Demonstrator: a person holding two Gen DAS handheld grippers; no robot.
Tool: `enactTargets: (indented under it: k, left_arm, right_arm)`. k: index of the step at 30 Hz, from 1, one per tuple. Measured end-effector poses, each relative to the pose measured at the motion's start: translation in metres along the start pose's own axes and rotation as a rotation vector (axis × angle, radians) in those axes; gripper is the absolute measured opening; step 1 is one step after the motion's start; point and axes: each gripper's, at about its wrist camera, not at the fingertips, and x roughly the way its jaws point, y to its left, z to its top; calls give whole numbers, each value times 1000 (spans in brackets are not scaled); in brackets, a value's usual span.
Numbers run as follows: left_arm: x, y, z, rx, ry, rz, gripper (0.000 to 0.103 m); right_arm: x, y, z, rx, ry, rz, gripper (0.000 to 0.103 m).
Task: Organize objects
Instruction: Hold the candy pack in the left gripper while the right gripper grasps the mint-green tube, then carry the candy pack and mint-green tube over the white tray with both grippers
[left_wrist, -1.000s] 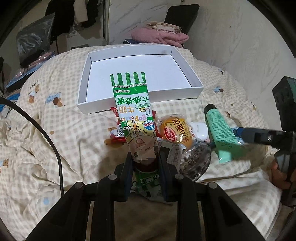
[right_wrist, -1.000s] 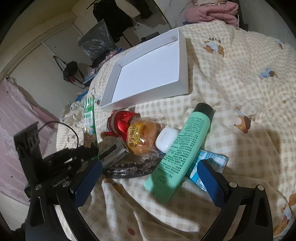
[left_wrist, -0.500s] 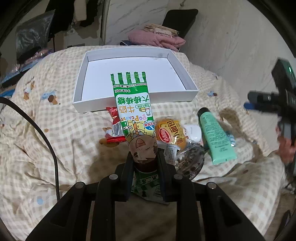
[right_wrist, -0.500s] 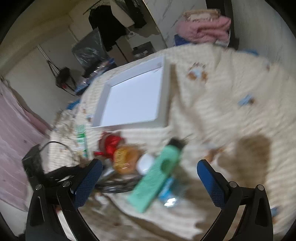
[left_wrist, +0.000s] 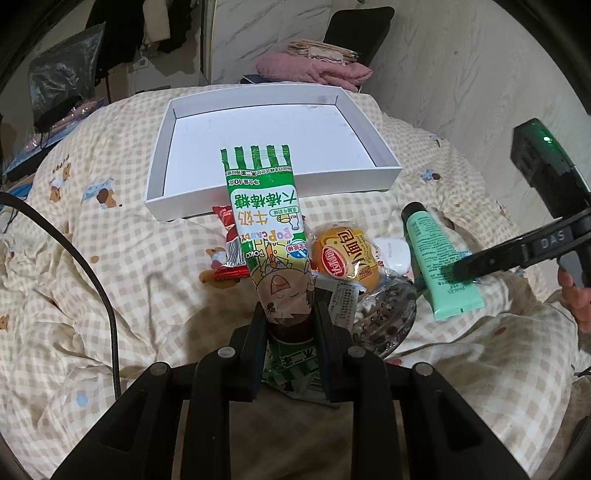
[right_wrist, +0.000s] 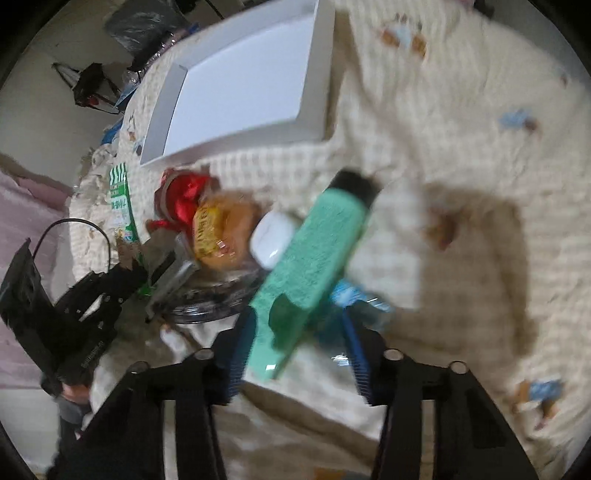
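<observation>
My left gripper (left_wrist: 290, 325) is shut on a long green-and-white candy packet (left_wrist: 266, 221), held upright above the bedspread, in front of the empty white tray (left_wrist: 380, 155). My right gripper (right_wrist: 295, 332) is open, its blue-padded fingers on either side of the lower end of a mint-green tube (right_wrist: 317, 258) that lies on the bed; that view is blurred. The tube (left_wrist: 439, 262) also shows in the left wrist view with a right finger (left_wrist: 491, 260) beside it. A yellow bun packet (left_wrist: 345, 256), a red wrapper (left_wrist: 231, 254) and a white case (left_wrist: 395, 253) lie between.
A clear packet of dark bits (left_wrist: 384, 321) lies under the bun packet. A small blue-and-white pack (right_wrist: 362, 299) lies under the tube. A black cable (left_wrist: 96, 288) runs across the bed on the left. Pink folded clothes (left_wrist: 314, 70) and a chair stand behind the tray.
My right gripper swung away, then came down again over the tube's lower end with its fingers narrowed around it. My left gripper still holds the candy packet and has barely moved.
</observation>
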Motion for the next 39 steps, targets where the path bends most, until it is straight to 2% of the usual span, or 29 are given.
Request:
enactTargets:
  k: [4, 6, 9, 11, 13, 16, 18, 21, 24, 27, 29, 33, 39]
  left_arm:
    - [0, 2, 0, -8, -1, -8, 26]
    - [1, 2, 0, -8, 1, -12, 26]
    - [2, 2, 0, -8, 5, -15, 26]
    - [2, 1, 0, -7, 6, -13, 26]
    - [2, 1, 0, -6, 7, -12, 26]
    - [2, 2, 1, -8, 7, -13, 26]
    - [2, 2, 1, -8, 7, -13, 26]
    - [2, 2, 1, -8, 7, -14, 26]
    - [3, 2, 1, -11, 8, -17, 26]
    - [3, 3, 1, -17, 5, -24, 26]
    - [2, 3, 1, -16, 5, -23, 26]
    - [1, 4, 1, -24, 1, -38, 26]
    - [1, 6, 0, -41, 4, -40, 26]
  right_arm:
    - [6, 0, 3, 60, -9, -35, 48]
    - [5, -6, 6, 100, -26, 12, 48]
    - [12, -12, 5, 123, -14, 142, 47]
    - [14, -16, 1, 131, -30, 172, 35]
    - [15, -22, -2, 156, -51, 209, 32]
    - [19, -36, -5, 253, -83, 319, 24]
    - [17, -46, -9, 310, -110, 361, 19]
    - [6, -48, -15, 294, -192, 418, 16]
    - [0, -51, -16, 307, -265, 555, 16]
    - [-5, -54, -24, 302, -309, 568, 16]
    - [-6, -57, -32, 300, -334, 625, 16]
    - [-6, -60, -36, 283, -351, 667, 16]
    - [1, -45, -32, 212, -353, 751, 16]
